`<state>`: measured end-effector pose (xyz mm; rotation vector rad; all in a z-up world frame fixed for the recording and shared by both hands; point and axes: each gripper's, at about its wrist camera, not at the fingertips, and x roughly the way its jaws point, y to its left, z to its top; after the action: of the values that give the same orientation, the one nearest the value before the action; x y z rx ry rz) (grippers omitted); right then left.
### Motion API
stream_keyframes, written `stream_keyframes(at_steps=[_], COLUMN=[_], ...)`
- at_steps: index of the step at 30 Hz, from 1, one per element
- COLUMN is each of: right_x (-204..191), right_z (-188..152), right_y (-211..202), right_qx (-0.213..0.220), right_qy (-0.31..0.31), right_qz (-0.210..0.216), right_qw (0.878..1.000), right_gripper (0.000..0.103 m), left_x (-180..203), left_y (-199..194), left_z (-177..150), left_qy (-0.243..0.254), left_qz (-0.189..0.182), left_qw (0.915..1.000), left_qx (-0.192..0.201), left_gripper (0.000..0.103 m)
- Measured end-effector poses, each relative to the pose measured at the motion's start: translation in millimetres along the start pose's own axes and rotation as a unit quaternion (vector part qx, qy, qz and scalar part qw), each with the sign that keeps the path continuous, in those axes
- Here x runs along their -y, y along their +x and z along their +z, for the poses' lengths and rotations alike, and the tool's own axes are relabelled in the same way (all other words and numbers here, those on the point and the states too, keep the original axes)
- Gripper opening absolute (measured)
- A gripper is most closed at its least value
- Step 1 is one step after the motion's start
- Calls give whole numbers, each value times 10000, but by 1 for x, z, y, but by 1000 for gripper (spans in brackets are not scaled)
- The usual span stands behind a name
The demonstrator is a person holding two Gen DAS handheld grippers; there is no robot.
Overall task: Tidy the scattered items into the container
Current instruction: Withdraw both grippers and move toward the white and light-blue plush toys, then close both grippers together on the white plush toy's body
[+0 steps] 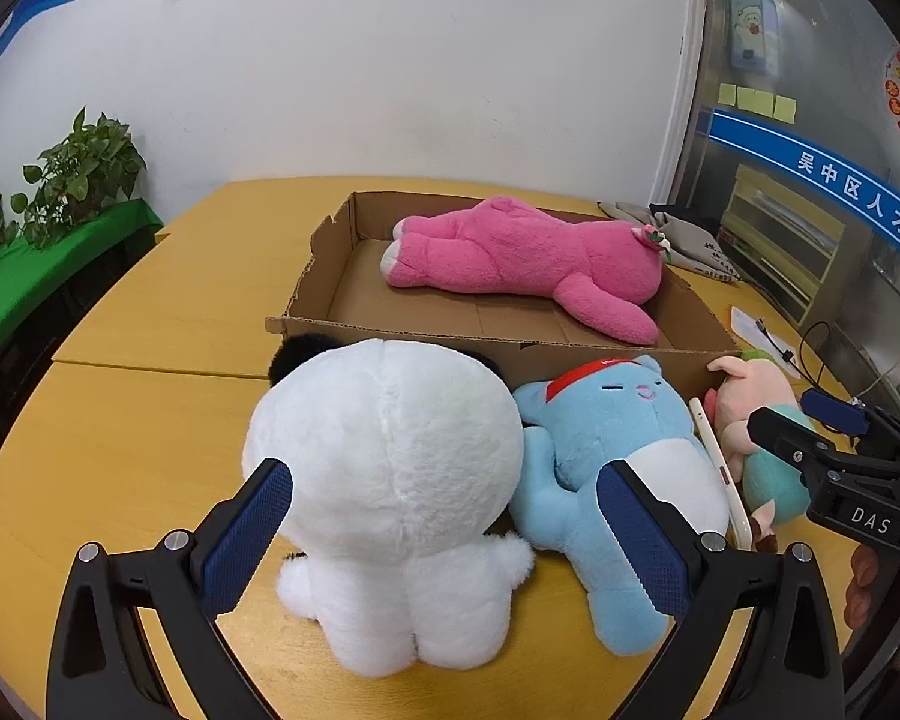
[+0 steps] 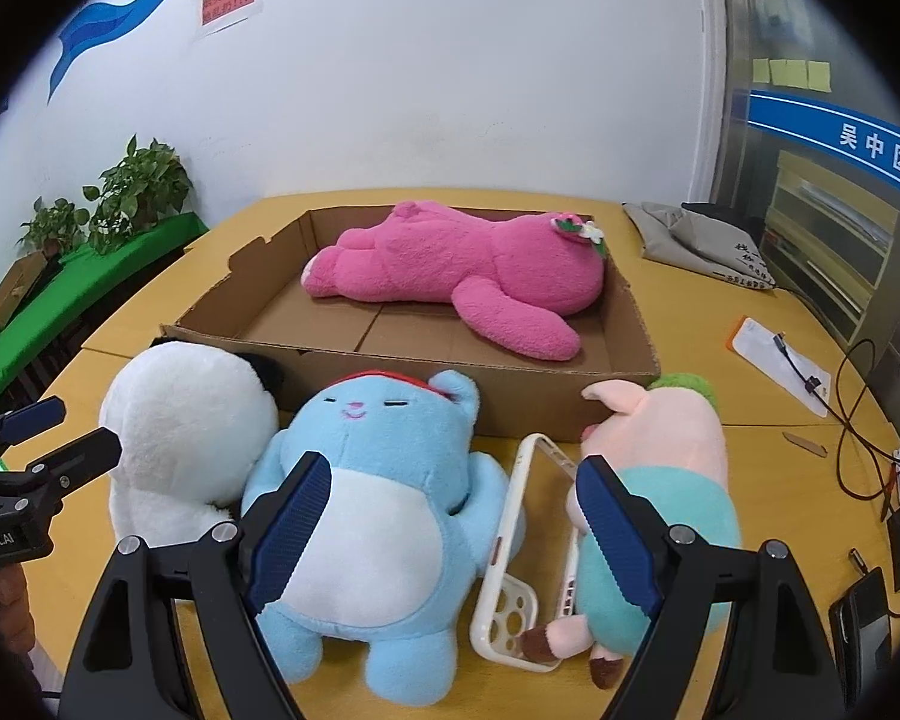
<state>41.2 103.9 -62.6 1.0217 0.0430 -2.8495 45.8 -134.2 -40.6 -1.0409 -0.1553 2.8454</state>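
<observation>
A shallow cardboard box [image 1: 306,294] [image 2: 630,354] sits on the yellow table and holds a pink plush bear [image 1: 510,252] [image 2: 450,264]. In front of it stand a white panda plush [image 1: 390,468] [image 2: 174,450], a blue cat plush [image 1: 624,450] [image 2: 378,492], a white phone case [image 1: 720,468] [image 2: 510,546] and a pink pig plush [image 1: 762,450] [image 2: 672,480]. My left gripper [image 1: 444,540] is open with its fingers on either side of the panda. My right gripper [image 2: 450,522] is open over the cat's right side and the phone case.
A grey cloth bag [image 2: 702,246] lies at the table's far right. Cables and a white card [image 2: 780,366] lie to the right, with dark devices [image 2: 864,618] near the right edge. Potted plants [image 1: 78,174] on a green shelf stand left of the table.
</observation>
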Motion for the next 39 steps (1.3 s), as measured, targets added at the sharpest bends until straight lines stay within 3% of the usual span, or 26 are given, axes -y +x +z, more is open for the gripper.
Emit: stream_keyframes(at_steps=[4, 8, 13, 15, 18, 20, 23, 27, 35, 39], right_x=[-14, -33, -55, -60, -65, -69, -71, -70, -91, -120], right_z=[1, -2, -7, -7, -8, -9, -12, -13, -3, 8], right_y=[3, 8, 12, 14, 17, 18, 21, 27, 35, 50], right_qx=[-28, -124, -201, -247, -300, -335, -414, -521, -566, -759], right_qy=[-137, -273, -418, -402, -415, -451, -488, -423, -647, -1022], right_qz=[172, 612, 977, 1105, 1304, 1351, 1377, 1396, 1849, 2551], right_qw=[9998, 9977, 9941, 9928, 9901, 9892, 9884, 9879, 9790, 9585], right_gripper=[84, 84, 84, 84, 84, 84, 84, 84, 84, 84], left_x=[-20, -54, -93, -103, -112, -112, -107, -114, -140, -150], left_y=[6, 20, 48, 64, 89, 93, 88, 76, 51, 46], left_z=[4, 10, 17, 16, 9, 8, 9, 7, -4, -10], left_qy=[-93, -335, -531, -630, -871, -891, -754, -772, -737, -799], left_qz=[-357, -708, -822, -1160, -1950, -2088, -2116, -2356, -2248, -2241], left_qw=[9992, 9960, 9936, 9887, 9723, 9691, 9694, 9626, 9662, 9657], left_qx=[-175, -433, -571, -707, -949, -966, -990, -1090, -1024, -1036], left_gripper=[103, 103, 103, 103, 103, 98, 83, 68, 68, 68])
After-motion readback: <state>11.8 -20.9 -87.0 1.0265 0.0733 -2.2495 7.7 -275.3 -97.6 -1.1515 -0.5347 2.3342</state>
